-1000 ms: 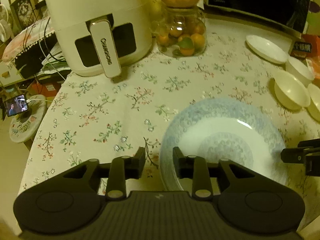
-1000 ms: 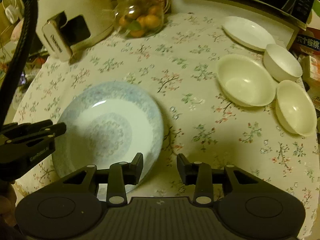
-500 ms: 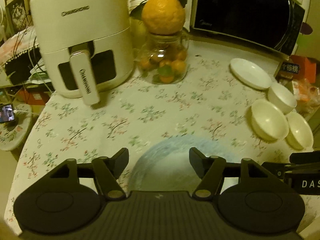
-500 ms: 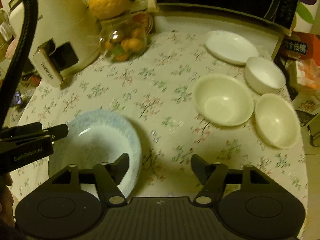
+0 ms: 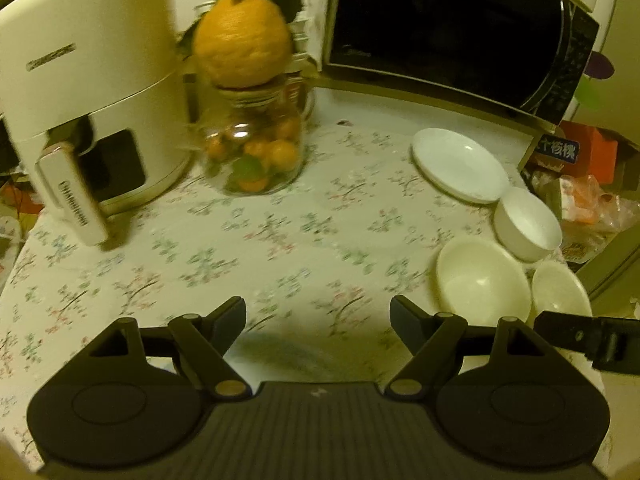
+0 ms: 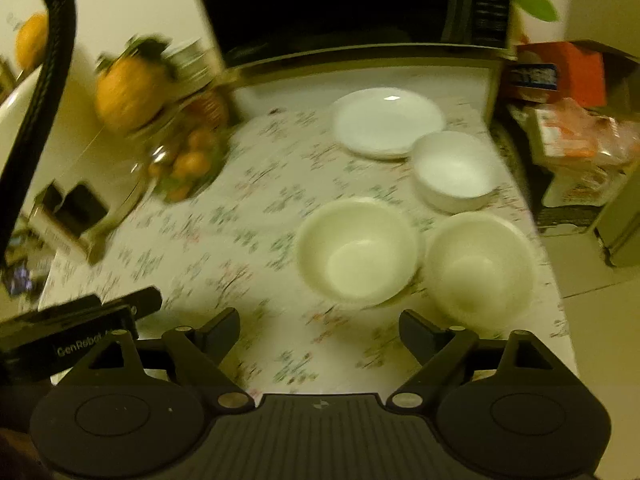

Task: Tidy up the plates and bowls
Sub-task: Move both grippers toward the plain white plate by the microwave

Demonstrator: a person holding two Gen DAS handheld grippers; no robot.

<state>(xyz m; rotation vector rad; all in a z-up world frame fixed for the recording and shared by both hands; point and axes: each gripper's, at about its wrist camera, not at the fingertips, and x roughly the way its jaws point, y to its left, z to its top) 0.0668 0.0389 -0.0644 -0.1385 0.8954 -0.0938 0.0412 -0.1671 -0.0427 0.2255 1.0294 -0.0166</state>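
While both tools hang above the flowered cloth on the counter (image 5: 280,240), the left gripper (image 5: 318,318) has its jaws spread wide with nothing between them; they have just been opening. The right gripper (image 6: 320,328) stands the same way, jaws wide and bare, also just opened further. Each view catches the other tool at its edge.

A white plate (image 6: 388,122) lies near the back of the counter, just in front of the microwave (image 5: 452,32). Close beside it, toward the counter's right edge, sits a small white bowl (image 6: 454,170). Nearer the right gripper are two cream bowls side by side: a wide one (image 6: 356,252) and another (image 6: 478,270) to its right, their rims close or touching, which the blur leaves unclear. All four dishes rest upright on the cloth, apart from both grippers.

At the left rear stands a white air fryer (image 5: 88,92) with its handle toward the camera. Beside it is a glass jar (image 5: 256,152) of small oranges with a large orange fruit (image 5: 242,42) resting on top. Boxes and plastic bags (image 6: 576,120) crowd the space past the counter's right edge.
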